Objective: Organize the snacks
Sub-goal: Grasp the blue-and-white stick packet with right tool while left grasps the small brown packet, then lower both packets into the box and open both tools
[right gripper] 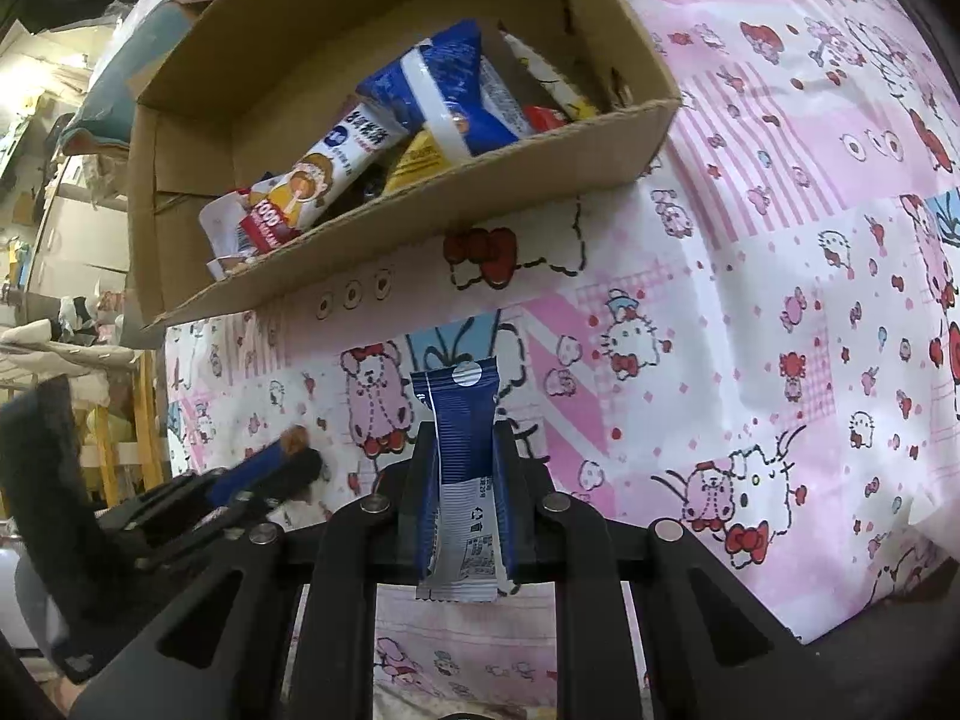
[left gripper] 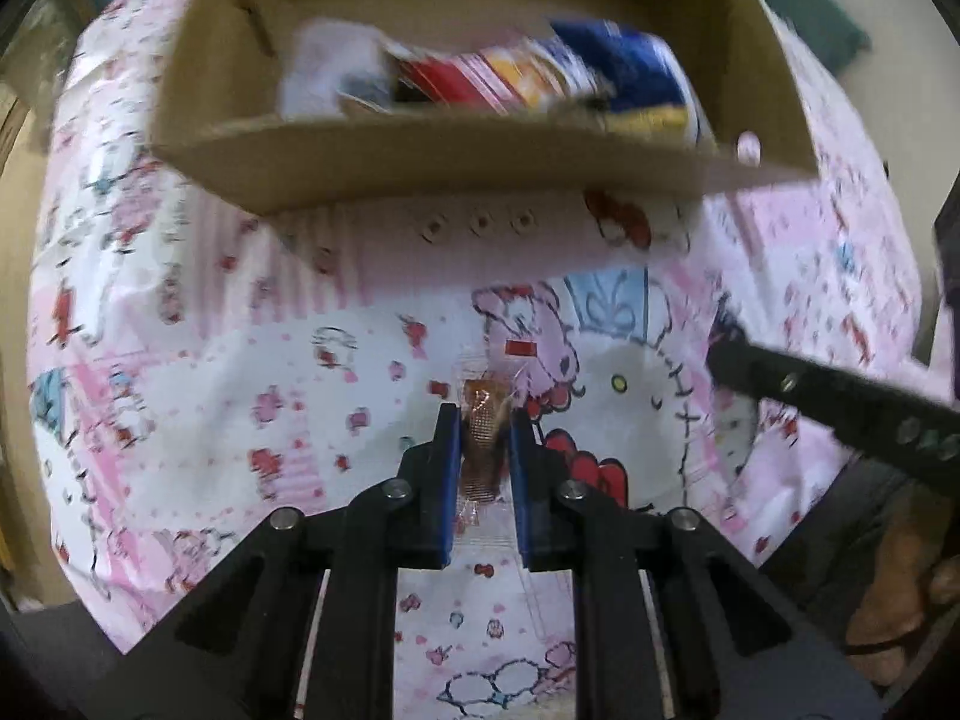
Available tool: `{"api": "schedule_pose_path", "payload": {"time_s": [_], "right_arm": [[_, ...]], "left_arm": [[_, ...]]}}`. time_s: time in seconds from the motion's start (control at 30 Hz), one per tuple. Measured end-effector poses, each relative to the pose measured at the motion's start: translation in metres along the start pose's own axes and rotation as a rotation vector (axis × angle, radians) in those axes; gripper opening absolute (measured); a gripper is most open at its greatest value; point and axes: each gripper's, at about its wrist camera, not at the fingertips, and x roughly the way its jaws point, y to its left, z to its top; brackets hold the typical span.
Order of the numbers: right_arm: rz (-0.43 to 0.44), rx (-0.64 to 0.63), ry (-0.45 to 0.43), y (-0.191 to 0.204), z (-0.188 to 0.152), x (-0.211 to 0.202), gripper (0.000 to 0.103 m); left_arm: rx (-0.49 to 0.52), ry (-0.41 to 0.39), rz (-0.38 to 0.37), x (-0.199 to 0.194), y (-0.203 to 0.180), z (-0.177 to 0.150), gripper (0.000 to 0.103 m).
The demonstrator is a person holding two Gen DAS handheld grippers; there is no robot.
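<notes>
My left gripper (left gripper: 485,420) is shut on a small brown snack in a clear wrapper (left gripper: 482,438), held above the pink cartoon tablecloth (left gripper: 240,360). My right gripper (right gripper: 465,435) is shut on a blue and white snack sachet (right gripper: 462,450), also above the cloth. A cardboard box (left gripper: 420,156) stands ahead of both grippers and holds several snack packets (left gripper: 540,72). In the right wrist view the box (right gripper: 420,210) shows a blue packet (right gripper: 444,90) and a white packet with a cartoon face (right gripper: 312,180). The left gripper (right gripper: 288,456) shows at the lower left of the right wrist view.
The right gripper's finger (left gripper: 840,402) crosses the right side of the left wrist view. Shelves and cluttered goods (right gripper: 60,240) stand beyond the table's left edge. The tablecloth (right gripper: 750,300) stretches wide to the right of the box.
</notes>
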Motion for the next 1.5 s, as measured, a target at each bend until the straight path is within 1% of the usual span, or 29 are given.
{"api": "schedule_pose_path", "payload": {"time_s": [0.07, 0.17, 0.23, 0.3, 0.33, 0.37, 0.5, 0.6, 0.67, 0.77, 0.83, 0.87, 0.9, 1.0, 1.03, 1.17, 1.2, 1.27, 1.33, 1.37, 1.43, 1.47, 1.5], "right_arm": [[0.015, -0.005, -0.003, 0.004, 0.0, -0.001, 0.018], [0.069, -0.007, -0.035, 0.007, 0.002, -0.015, 0.018], [0.129, -0.017, -0.108, 0.012, 0.008, -0.036, 0.018], [0.163, -0.054, -0.21, 0.02, 0.016, -0.061, 0.018], [0.164, -0.07, -0.243, 0.023, 0.02, -0.068, 0.018], [0.171, -0.087, -0.294, 0.026, 0.027, -0.081, 0.018], [0.195, -0.094, -0.367, 0.024, 0.055, -0.1, 0.018], [0.15, -0.113, -0.417, 0.02, 0.075, -0.103, 0.018], [0.117, -0.116, -0.413, 0.016, 0.086, -0.098, 0.018], [0.089, -0.085, -0.41, 0.007, 0.099, -0.086, 0.018], [0.101, -0.062, -0.399, 0.0, 0.105, -0.081, 0.018], [0.126, -0.035, -0.395, -0.004, 0.107, -0.078, 0.018], [0.129, -0.023, -0.393, -0.007, 0.106, -0.076, 0.018], [0.085, -0.047, -0.386, -0.004, 0.106, -0.069, 0.018], [0.08, -0.055, -0.383, -0.002, 0.105, -0.067, 0.018], [0.023, -0.109, -0.377, 0.007, 0.103, -0.062, 0.019], [0.003, -0.125, -0.379, 0.01, 0.102, -0.061, 0.021], [-0.015, -0.141, -0.382, 0.013, 0.1, -0.06, 0.021], [0.017, -0.147, -0.375, 0.013, 0.1, -0.061, 0.021], [0.023, -0.15, -0.368, 0.014, 0.1, -0.061, 0.023], [0.016, -0.151, -0.375, 0.014, 0.099, -0.063, 0.033], [0.015, -0.152, -0.385, 0.014, 0.098, -0.064, 0.052], [0.008, -0.154, -0.404, 0.015, 0.097, -0.068, 0.08]], "left_arm": [[-0.028, -0.034, -0.005, -0.017, 0.007, 0.001, 0.012], [-0.056, -0.107, -0.005, -0.05, 0.021, 0.005, 0.012], [-0.075, -0.166, 0.003, -0.073, 0.031, 0.015, 0.012], [-0.097, -0.217, -0.001, -0.093, 0.036, 0.025, 0.012], [-0.107, -0.247, -0.009, -0.103, 0.038, 0.035, 0.012], [-0.112, -0.266, -0.01, -0.111, 0.041, 0.041, 0.012], [-0.091, -0.323, 0.009, -0.133, 0.04, 0.073, 0.013], [-0.076, -0.341, 0.022, -0.133, 0.038, 0.091, 0.013], [-0.067, -0.349, 0.031, -0.128, 0.04, 0.101, 0.013], [-0.058, -0.346, 0.042, -0.115, 0.04, 0.104, 0.013], [-0.067, -0.346, 0.029, -0.101, 0.043, 0.104, 0.013], [-0.077, -0.344, 0.021, -0.094, 0.045, 0.102, 0.013], [-0.096, -0.343, 0.008, -0.087, 0.049, 0.102, 0.013], [-0.155, -0.367, 0.008, -0.078, 0.057, 0.098, 0.014], [-0.161, -0.374, 0.01, -0.076, 0.059, 0.097, 0.014], [-0.12, -0.374, 0.034, -0.074, 0.052, 0.097, 0.015], [-0.11, -0.375, 0.036, -0.073, 0.05, 0.096, 0.015], [-0.098, -0.377, 0.039, -0.074, 0.046, 0.095, 0.015], [-0.079, -0.373, 0.049, -0.073, 0.041, 0.094, 0.015], [-0.072, -0.368, 0.051, -0.073, 0.04, 0.094, 0.017], [-0.06, -0.363, 0.054, -0.073, 0.036, 0.092, 0.032], [-0.054, -0.371, 0.056, -0.075, 0.035, 0.091, 0.049], [-0.044, -0.388, 0.06, -0.079, 0.033, 0.088, 0.068]]}}
